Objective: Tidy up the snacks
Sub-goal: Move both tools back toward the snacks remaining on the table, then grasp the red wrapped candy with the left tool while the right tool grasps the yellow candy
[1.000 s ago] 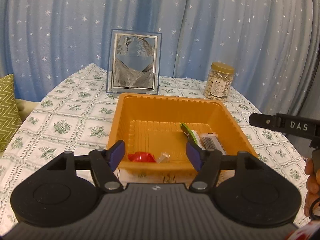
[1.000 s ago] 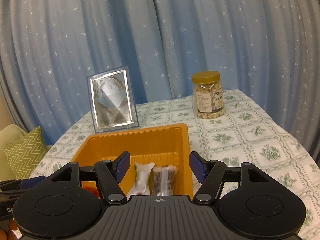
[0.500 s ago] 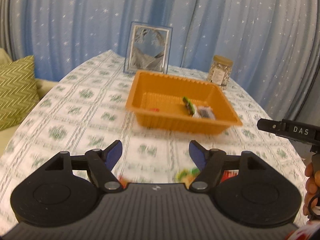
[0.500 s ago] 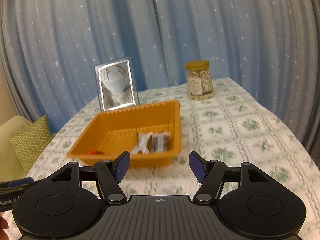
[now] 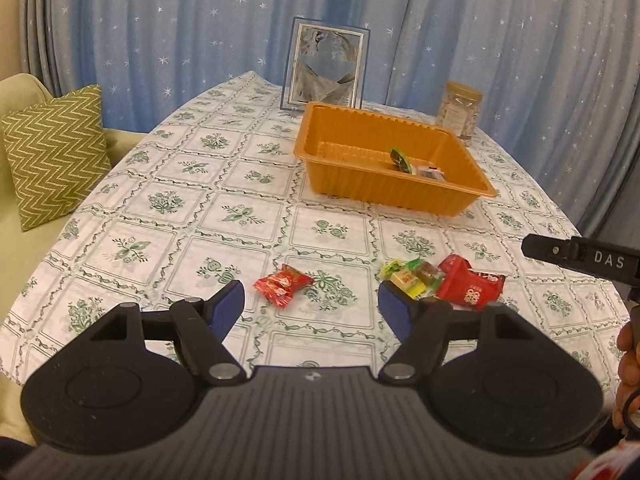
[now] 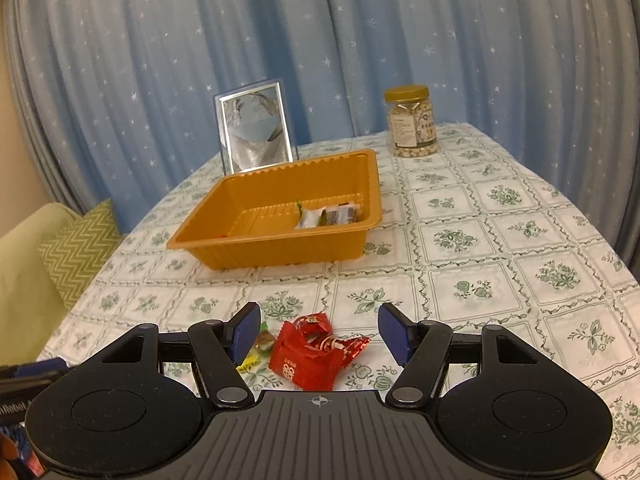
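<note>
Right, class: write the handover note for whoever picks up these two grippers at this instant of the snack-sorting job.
Left gripper: open, empty, above the small red candy.
Right gripper: open, empty, above the red packet.
Orange tray sits mid-table, further back; a green-tipped wrapper and a dark bar already lie inside.
Left to do: the small red candy, the red packet and the yellow-green candies on the tablecloth go into the tray.

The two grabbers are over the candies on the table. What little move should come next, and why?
Probably lower the right gripper onto the red packet and close. The packet lies on the tablecloth between its open fingers, untouched, while the orange tray holds only a few snacks. The left gripper, open too, could take the small red candy.
</note>
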A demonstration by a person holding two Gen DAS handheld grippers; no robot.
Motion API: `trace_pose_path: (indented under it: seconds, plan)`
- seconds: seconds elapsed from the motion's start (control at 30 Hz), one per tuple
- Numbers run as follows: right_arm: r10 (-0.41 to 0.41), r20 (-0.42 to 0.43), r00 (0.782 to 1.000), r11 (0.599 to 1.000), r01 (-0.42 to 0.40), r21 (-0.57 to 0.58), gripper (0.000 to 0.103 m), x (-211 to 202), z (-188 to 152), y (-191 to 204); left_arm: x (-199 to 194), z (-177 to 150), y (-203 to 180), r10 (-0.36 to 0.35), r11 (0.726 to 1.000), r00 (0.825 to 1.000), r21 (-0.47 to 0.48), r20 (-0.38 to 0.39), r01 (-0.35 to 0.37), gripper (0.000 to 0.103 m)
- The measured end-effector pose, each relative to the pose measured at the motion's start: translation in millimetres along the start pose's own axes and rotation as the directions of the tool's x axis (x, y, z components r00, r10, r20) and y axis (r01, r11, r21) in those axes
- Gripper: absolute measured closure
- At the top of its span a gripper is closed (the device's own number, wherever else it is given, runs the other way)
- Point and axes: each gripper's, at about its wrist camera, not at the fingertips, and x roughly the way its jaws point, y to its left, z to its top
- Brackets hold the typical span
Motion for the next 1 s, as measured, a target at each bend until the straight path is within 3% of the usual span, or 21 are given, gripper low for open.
trace_pose_path:
  seconds: [0.5, 0.6, 0.87, 1.0]
  plan:
    - [0.139, -0.091, 0.986, 0.981, -0.149, -0.123, 0.039, 34, -11, 39, 33, 7, 11, -0.002, 0.995, 1.0, 0.098, -0.021, 0.004, 0.032]
    - [0.15, -0.129, 0.98, 0.977, -0.167, -0.134, 0.053, 48, -14, 46, 40, 10, 15, -0.01, 0.994, 1.0, 0.109, -0.019, 0.012, 0.032]
    - [0.155, -0.189, 0.97, 0.959, -0.193, -0.205, 0.058, 87, -20, 64, 64, 14, 30, -0.026, 0.988, 0.998, 0.149, -0.054, 0.033, 0.032]
    - [0.146, -0.221, 0.964, 0.957, -0.195, -0.215, 0.068, 105, -23, 67, 74, 12, 35, -0.033, 0.988, 0.997, 0.147, -0.072, 0.044, 0.032]
